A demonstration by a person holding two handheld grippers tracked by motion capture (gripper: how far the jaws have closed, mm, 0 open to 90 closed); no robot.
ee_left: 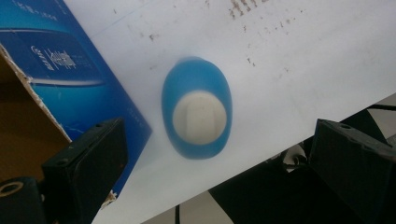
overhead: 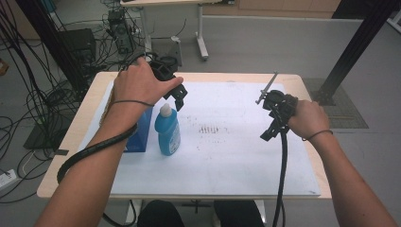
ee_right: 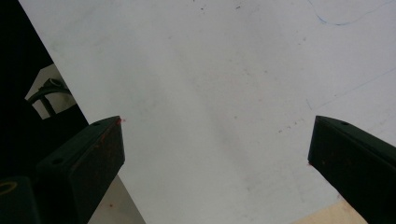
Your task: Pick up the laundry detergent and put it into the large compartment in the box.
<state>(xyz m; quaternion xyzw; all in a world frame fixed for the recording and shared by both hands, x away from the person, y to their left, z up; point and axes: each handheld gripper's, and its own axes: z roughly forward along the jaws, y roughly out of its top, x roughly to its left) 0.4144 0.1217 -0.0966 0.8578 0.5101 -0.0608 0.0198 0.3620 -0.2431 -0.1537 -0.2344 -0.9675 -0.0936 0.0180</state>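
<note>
A blue bottle (overhead: pixel 168 132) with a white cap stands upright on the white sheet (overhead: pixel 227 156) covering the wooden table (overhead: pixel 302 82), just beside a blue carton (overhead: pixel 141 135). The left gripper (overhead: pixel 177 97) hovers directly above the cap, jaws spread wide and holding nothing. The right gripper (overhead: pixel 273 120) hangs well apart, likewise wide open and empty. Grey floor (overhead: pixel 265 42) lies beyond, with tangled cables (overhead: pixel 42 94) at left.
</note>
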